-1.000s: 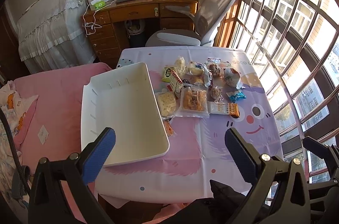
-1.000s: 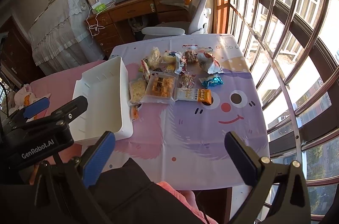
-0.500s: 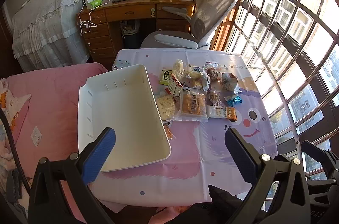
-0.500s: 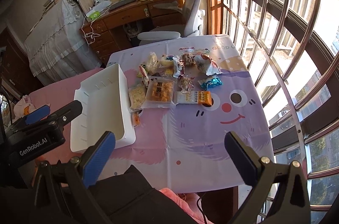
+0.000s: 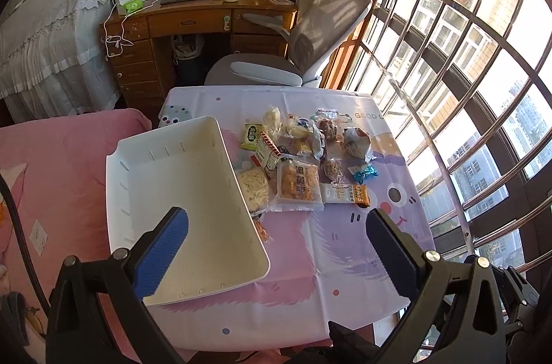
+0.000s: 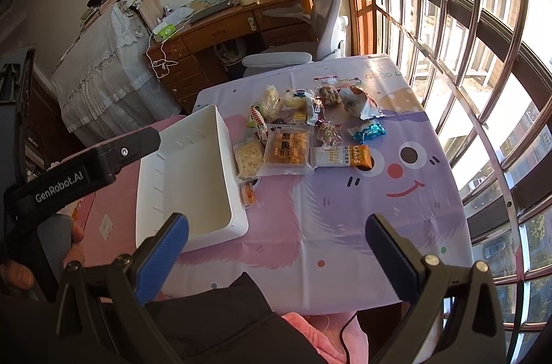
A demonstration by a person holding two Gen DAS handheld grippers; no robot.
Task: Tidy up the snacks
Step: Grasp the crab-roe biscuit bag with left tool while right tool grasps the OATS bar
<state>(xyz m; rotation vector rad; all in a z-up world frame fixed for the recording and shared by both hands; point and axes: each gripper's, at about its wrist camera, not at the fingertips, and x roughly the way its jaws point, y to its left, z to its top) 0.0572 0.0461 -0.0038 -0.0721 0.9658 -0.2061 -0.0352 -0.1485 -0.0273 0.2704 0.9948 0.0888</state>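
1. We hold our left gripper (image 5: pixel 276 243) and right gripper (image 6: pixel 276 243) spread wide, both empty.
2. Plastic-wrapped snack packets (image 5: pixel 298 183) lie beside the empty white rectangular plastic bin (image 5: pixel 172 191) on the cartoon-cloth bench (image 5: pixel 345 253).

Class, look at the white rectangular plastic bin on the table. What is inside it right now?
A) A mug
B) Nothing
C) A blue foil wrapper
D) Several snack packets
B: the white rectangular plastic bin shows only its bare floor, while the snack packets all lie beside it on the tablecloth.
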